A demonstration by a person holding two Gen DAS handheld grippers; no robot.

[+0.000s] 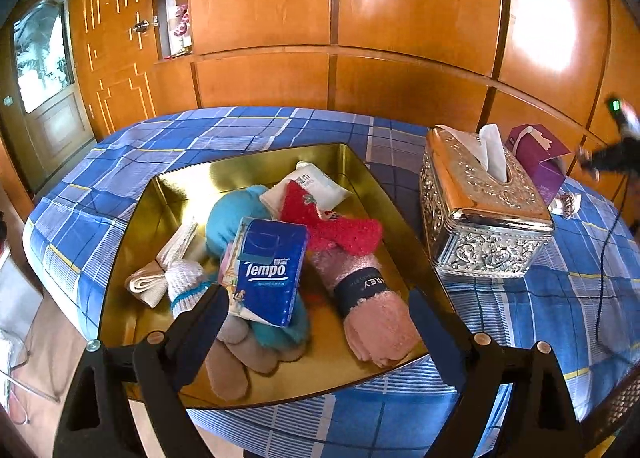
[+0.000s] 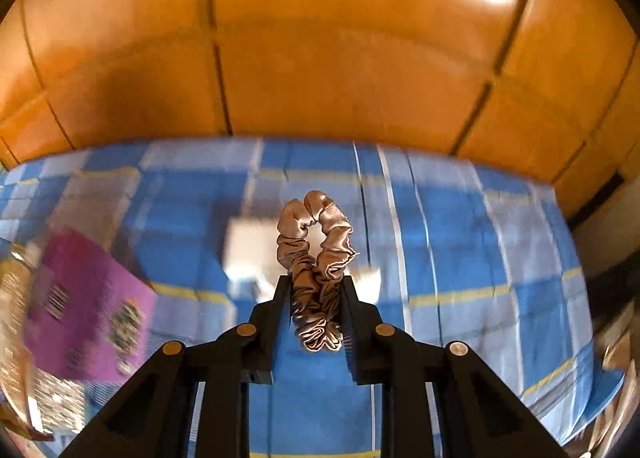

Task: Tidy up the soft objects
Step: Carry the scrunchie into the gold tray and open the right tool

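The right gripper (image 2: 314, 290) has its fingers (image 2: 280, 310) pressed narrow on a tan satin scrunchie (image 2: 316, 254), pinching its lower half so the gathered loop stands up past the tips with an open hole at the top. The fabric is glossy and deeply ruched, and a bunched end pokes out below the pads. It hangs above the blue plaid cloth (image 2: 460, 238), which is smeared by motion blur; a purple box (image 2: 88, 306) sits blurred at the left of that view.

The left gripper (image 1: 316, 310) has its fingers (image 1: 204, 314) spread wide, holding nothing, poised over the near edge of a gold tray (image 1: 192, 193). The tray lies on the same plaid cloth (image 1: 200, 129) and is crowded: a blue Tempo tissue pack (image 1: 268, 270) rests on a turquoise fuzzy sock (image 1: 236, 213), with a red fuzzy sock (image 1: 332, 225) and a white wet-wipe pouch (image 1: 316, 187) behind it. A pink rolled sock with a dark band (image 1: 368, 298) lies at the right, a white knit sock (image 1: 180, 282) and a beige folded cloth (image 1: 148, 284) at the left, and a taupe sock (image 1: 232, 362) nearest. Little bare tray floor shows except along the far and left sides.

Just beside the tray on the right stands an ornate silver tissue box (image 1: 480, 209) with a tissue sticking up, and the purple box (image 1: 540, 157) stands behind it. Glossy wooden panels (image 1: 360, 17) back the scene.
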